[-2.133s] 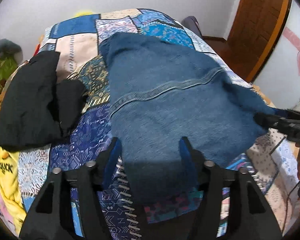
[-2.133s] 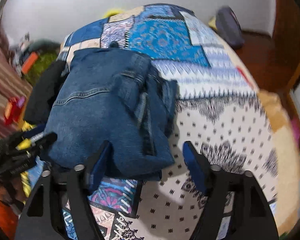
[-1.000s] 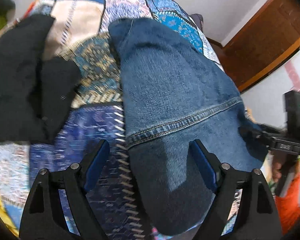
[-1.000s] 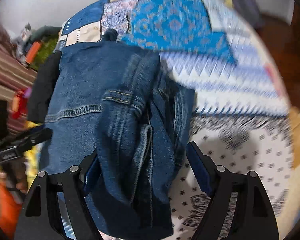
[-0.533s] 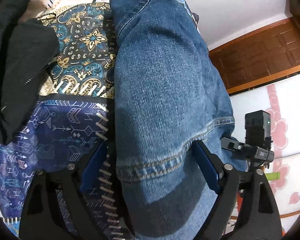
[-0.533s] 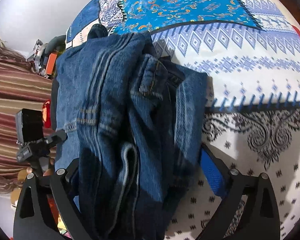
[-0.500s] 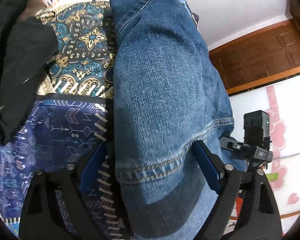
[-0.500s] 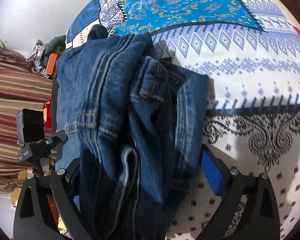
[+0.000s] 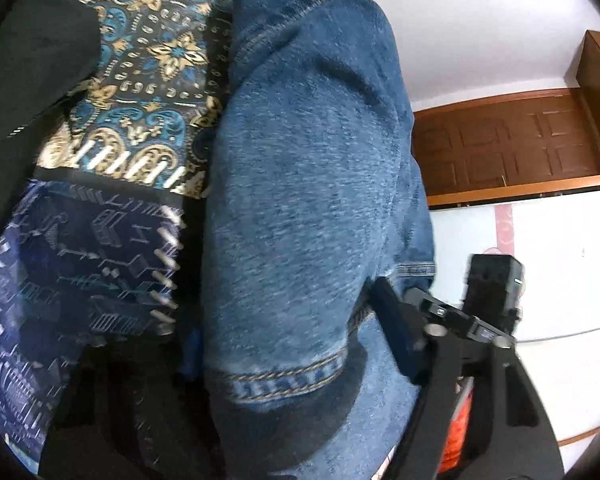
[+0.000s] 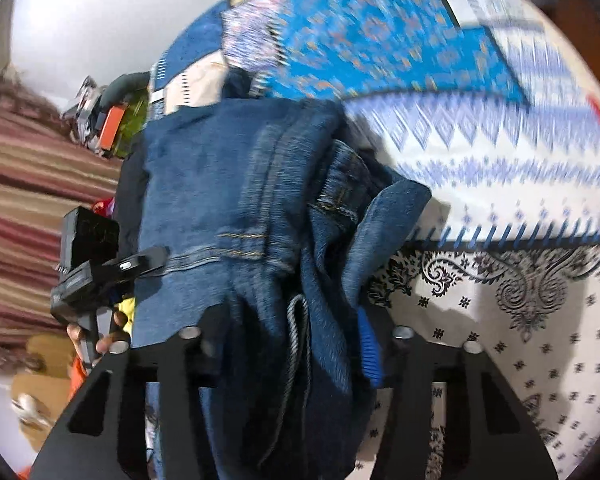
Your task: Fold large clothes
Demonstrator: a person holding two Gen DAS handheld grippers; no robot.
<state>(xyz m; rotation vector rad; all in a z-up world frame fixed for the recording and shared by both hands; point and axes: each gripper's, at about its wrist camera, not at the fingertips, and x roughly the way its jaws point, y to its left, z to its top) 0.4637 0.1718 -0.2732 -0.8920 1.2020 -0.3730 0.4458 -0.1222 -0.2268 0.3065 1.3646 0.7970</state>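
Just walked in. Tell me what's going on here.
A person is folding a pair of jeans on a bed with a patchwork bedspread, a handheld gripper in each hand. Both grippers have just been closing on the near end of the jeans: the left gripper has the stitched edge of the denim between its fingers, and the right gripper is clamped on the bunched, thicker side. A black garment lies beside the jeans, untouched.
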